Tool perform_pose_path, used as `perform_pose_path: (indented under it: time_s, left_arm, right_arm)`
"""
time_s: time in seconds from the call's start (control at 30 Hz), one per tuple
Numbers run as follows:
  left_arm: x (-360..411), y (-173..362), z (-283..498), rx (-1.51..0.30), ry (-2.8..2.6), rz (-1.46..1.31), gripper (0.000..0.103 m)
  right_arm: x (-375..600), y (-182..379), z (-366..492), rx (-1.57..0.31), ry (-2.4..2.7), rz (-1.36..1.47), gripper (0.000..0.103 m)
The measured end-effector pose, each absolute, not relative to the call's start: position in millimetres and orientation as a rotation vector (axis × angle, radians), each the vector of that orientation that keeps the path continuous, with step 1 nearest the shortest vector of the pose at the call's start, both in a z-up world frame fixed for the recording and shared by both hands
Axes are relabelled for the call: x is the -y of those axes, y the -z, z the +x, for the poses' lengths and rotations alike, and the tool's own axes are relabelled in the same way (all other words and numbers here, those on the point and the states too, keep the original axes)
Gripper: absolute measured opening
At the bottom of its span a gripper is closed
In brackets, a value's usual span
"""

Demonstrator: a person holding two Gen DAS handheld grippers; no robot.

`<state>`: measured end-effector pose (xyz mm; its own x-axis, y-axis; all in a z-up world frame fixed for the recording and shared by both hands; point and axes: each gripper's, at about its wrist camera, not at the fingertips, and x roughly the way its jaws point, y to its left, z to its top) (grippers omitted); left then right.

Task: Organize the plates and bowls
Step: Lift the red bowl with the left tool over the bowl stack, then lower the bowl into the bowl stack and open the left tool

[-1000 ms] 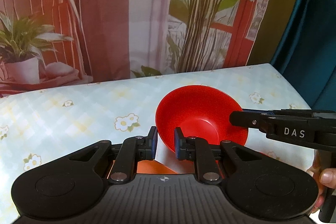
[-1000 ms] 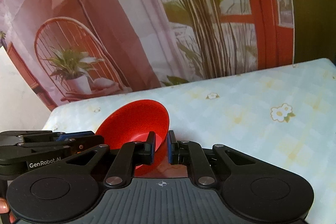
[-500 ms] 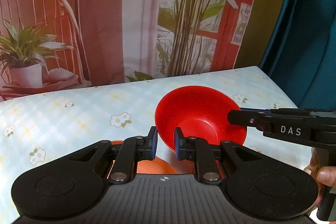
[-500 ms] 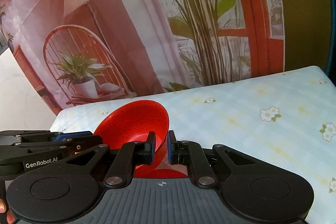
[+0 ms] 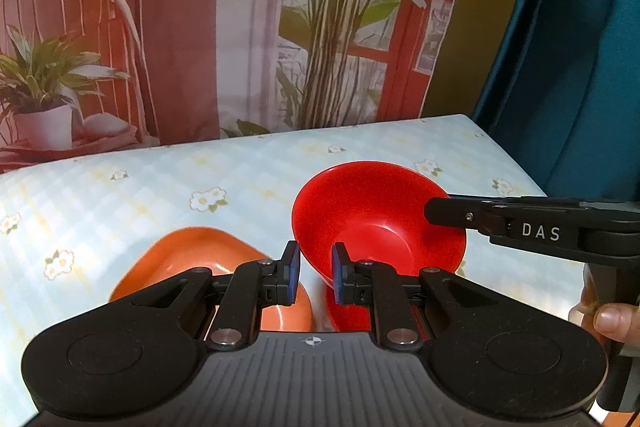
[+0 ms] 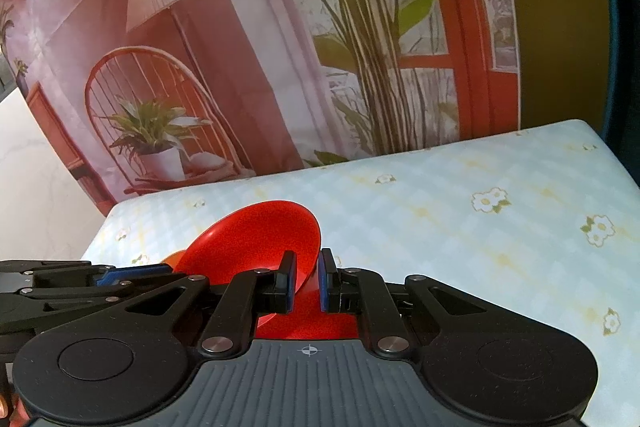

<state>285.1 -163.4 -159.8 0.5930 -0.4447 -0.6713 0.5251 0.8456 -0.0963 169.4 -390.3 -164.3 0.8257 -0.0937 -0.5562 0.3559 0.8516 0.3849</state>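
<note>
A red bowl (image 5: pixel 376 223) is held tilted in the air above the flowered table. My left gripper (image 5: pixel 314 277) is shut on its near-left rim. My right gripper (image 6: pixel 307 285) is shut on its right rim; its black fingers (image 5: pixel 452 213) show at the right of the left wrist view. The red bowl also shows in the right wrist view (image 6: pixel 256 243). An orange bowl (image 5: pixel 192 255) sits on the table below and to the left. A second red dish (image 5: pixel 348 311) lies under the held bowl, mostly hidden.
The table (image 5: pixel 160 187) has a pale blue flowered cloth and ends at a printed backdrop (image 5: pixel 240 27). A teal curtain (image 5: pixel 580 47) hangs along the right edge. A white wall (image 6: pixel 36 187) lies left of the table.
Both grippers have risen with the red bowl. The orange bowl and more of the table have come into view beneath it.
</note>
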Motion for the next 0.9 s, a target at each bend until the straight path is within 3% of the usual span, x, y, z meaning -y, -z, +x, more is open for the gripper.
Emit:
perform_pose_path:
  time_s: [0.9]
  left_arm:
    - [170.7,185.3,257.2,-0.781,0.583,0.082,0.019]
  right_arm:
    - [377.9,197.8,133.5,-0.584,0.300,0.425,0.013]
